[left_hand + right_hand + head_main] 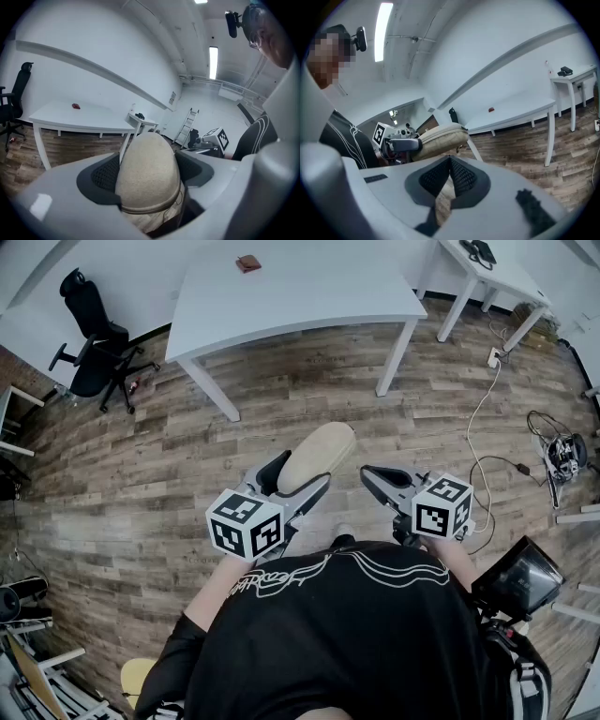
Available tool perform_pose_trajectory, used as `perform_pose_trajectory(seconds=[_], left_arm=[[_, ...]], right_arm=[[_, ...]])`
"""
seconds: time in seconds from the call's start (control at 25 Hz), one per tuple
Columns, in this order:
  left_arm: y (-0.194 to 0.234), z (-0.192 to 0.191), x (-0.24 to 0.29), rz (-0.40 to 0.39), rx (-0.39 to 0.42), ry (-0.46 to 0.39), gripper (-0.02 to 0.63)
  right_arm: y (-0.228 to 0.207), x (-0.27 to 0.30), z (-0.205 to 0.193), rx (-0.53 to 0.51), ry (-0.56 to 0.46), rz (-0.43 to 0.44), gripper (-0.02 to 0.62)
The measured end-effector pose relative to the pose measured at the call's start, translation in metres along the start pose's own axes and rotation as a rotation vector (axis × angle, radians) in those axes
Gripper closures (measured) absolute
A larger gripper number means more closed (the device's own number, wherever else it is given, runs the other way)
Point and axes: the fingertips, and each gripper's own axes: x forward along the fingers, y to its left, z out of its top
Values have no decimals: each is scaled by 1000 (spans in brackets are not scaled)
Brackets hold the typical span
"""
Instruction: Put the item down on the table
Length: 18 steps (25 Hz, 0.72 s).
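The left tongs point(296, 482) hold the tan item point(319, 456), which is long and round at the end, a bit like a soft slipper, though I cannot tell for sure what it is. The tongs are spread wide because the tan item is fat, and the dark pads press on both of its sides so it does not fall. It sticks out in front of the person, near the middle of the head view, up in the air over the wood floor point(281, 390). It is not on anything yet. The right tongs point(371, 475) sit just to the right of it, in the middle of the frame, and they are pressed shut with nothing in them. I think they are only waiting, since one pair of tongs is enough to carry this thing. The desk point(309, 306) where the tan item should go is big and white and sits at the top middle of the head view, well apart from the tongs. A small red thing point(247, 263) lies near the far edge of the desk, and the rest of the top looks bare, so there is lots of room. A black chair point(94, 334) stands at the upper left, out of the way. I think the job is just at the start: the person needs to bring the tan item over the desk, lower it, and then let the left tongs open.
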Motion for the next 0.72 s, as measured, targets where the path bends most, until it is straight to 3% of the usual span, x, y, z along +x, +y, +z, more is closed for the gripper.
perform_pose_trajectory(seconds=[0.4, 0.72], left_arm=[[-13, 65, 66, 28, 100, -75, 224], [14, 94, 83, 76, 103, -117, 224]], right_arm=[[-68, -39, 55, -64, -48, -2, 589], [-92, -26, 87, -118, -70, 29, 589]])
